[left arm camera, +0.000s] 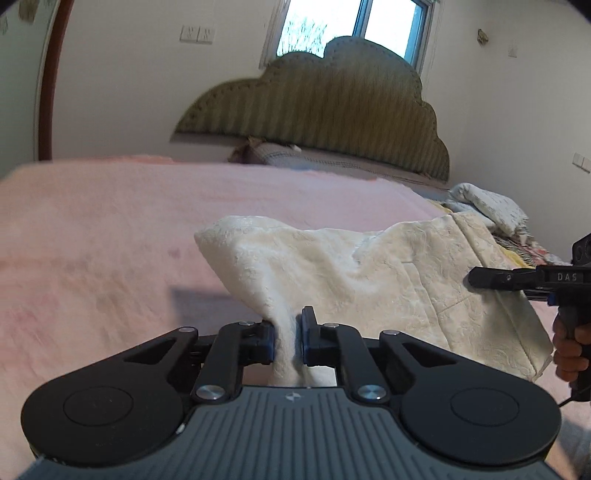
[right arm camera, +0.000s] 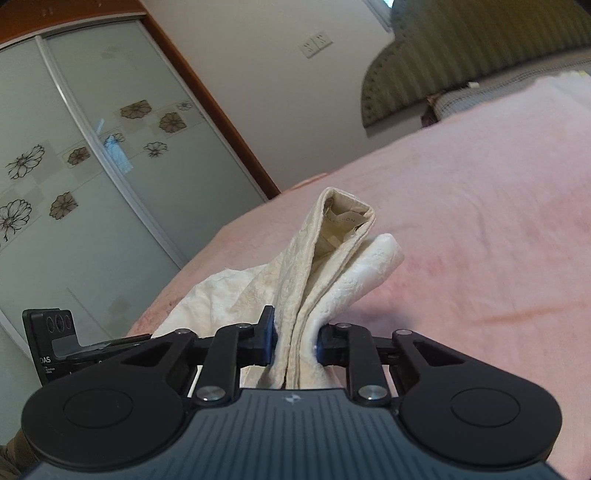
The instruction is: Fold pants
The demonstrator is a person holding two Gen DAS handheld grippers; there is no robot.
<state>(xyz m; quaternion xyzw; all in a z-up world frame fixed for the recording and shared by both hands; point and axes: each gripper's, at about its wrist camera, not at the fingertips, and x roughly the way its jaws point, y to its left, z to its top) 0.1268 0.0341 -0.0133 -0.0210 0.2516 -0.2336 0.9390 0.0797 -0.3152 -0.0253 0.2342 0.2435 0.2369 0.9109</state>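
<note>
Cream textured pants (left arm camera: 351, 280) hang lifted above a pink bed cover (left arm camera: 110, 240). My left gripper (left arm camera: 287, 338) is shut on a pinched fold of the cloth, which bunches between its blue pads. In the right wrist view my right gripper (right arm camera: 295, 341) is shut on a thicker bunch of the pants (right arm camera: 332, 251), with the waistband and its label standing up in front. The right gripper (left arm camera: 476, 277) also shows at the right edge of the left wrist view, holding the far side of the cloth, with a hand (left arm camera: 570, 350) on its grip.
A padded striped headboard (left arm camera: 332, 110) and a window (left arm camera: 354, 29) stand behind the bed. A rumpled pile of other cloth (left arm camera: 491, 210) lies at the bed's right side. A wardrobe with flowered glass doors (right arm camera: 92, 155) stands to the left. The left gripper's body (right arm camera: 55, 339) shows at lower left.
</note>
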